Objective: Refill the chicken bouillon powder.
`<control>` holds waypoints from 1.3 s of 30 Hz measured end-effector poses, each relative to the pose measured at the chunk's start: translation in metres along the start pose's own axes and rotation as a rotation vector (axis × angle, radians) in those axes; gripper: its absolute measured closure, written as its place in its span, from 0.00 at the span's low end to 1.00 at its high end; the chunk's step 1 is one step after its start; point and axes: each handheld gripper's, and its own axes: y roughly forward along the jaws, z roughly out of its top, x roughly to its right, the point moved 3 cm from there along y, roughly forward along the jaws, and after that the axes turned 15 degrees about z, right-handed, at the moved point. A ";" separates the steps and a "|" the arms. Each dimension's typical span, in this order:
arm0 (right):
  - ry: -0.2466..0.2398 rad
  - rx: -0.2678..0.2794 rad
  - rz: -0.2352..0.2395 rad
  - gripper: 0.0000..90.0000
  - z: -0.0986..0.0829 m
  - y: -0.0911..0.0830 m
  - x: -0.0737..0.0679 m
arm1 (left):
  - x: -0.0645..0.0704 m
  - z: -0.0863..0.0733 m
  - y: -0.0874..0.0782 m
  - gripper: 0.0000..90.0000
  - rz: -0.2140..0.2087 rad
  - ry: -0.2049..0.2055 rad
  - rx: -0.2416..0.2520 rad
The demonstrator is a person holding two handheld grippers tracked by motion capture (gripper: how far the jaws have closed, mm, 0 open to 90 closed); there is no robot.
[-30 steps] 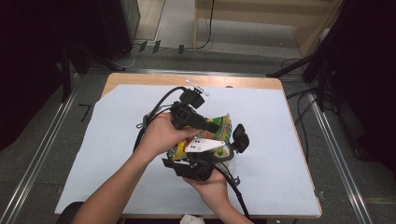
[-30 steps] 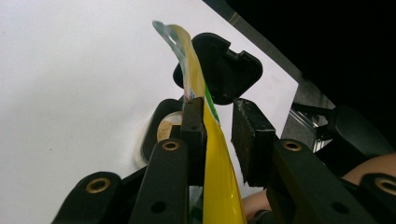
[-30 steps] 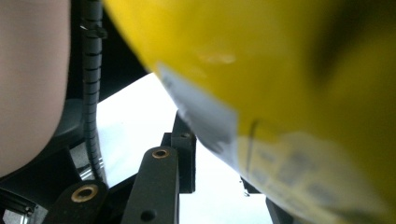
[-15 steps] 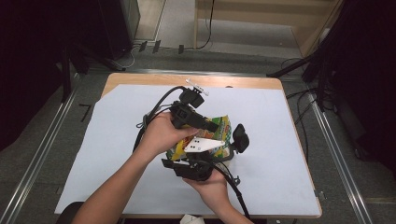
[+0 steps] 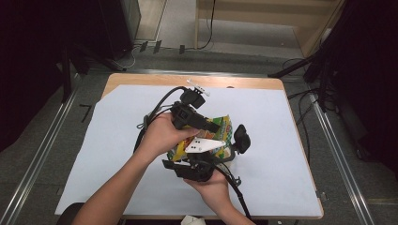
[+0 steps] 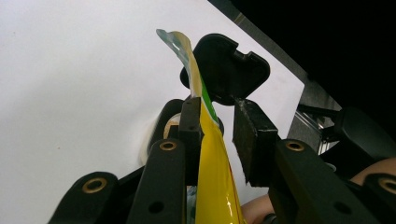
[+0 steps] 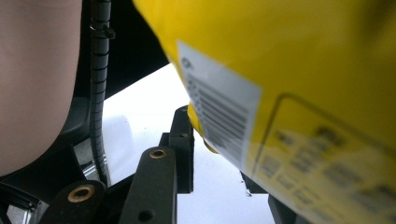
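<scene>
The left gripper [image 6: 217,140] looks along its two black jaws, which stand apart. A thin yellow packet [image 6: 212,177] with a green edge rises between them, lying against the left jaw and clear of the right one. Its pale top edge curls over beside a black rounded pad [image 6: 226,67], probably part of the other gripper. Behind lies the white table cover [image 6: 79,93].

Both forearms are bare, no sleeves. The left gripper [image 5: 213,127] and right gripper [image 5: 237,146] are black with brass-ringed rivets, ribbed black cables, and a grey three-cornered plate [image 5: 202,145].
</scene>
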 end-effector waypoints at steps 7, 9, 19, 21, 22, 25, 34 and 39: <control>0.007 -0.001 0.010 0.78 0.000 0.002 0.002 | 0.001 0.000 -0.002 0.82 0.013 0.010 0.004; 0.006 0.004 0.015 0.77 0.000 0.002 0.001 | 0.002 0.000 -0.003 0.82 0.024 0.014 0.004; 0.005 0.006 0.011 0.77 0.002 0.000 0.003 | -0.002 0.004 0.002 0.82 0.010 0.007 -0.008; 0.003 0.001 0.013 0.76 0.002 -0.001 0.003 | -0.004 0.003 0.003 0.82 0.005 -0.001 -0.010; 0.004 -0.002 0.013 0.76 0.001 -0.001 0.003 | -0.005 0.003 0.003 0.82 0.004 -0.001 -0.009; -0.004 -0.018 0.014 0.69 -0.002 0.002 0.004 | -0.007 -0.001 0.004 0.82 -0.006 -0.012 -0.018; -0.005 -0.039 0.018 0.65 -0.011 0.008 0.008 | -0.009 -0.010 0.006 0.82 -0.016 -0.016 -0.030; -0.002 -0.062 0.025 0.64 -0.020 0.014 0.009 | -0.014 -0.015 0.009 0.83 -0.028 -0.028 -0.044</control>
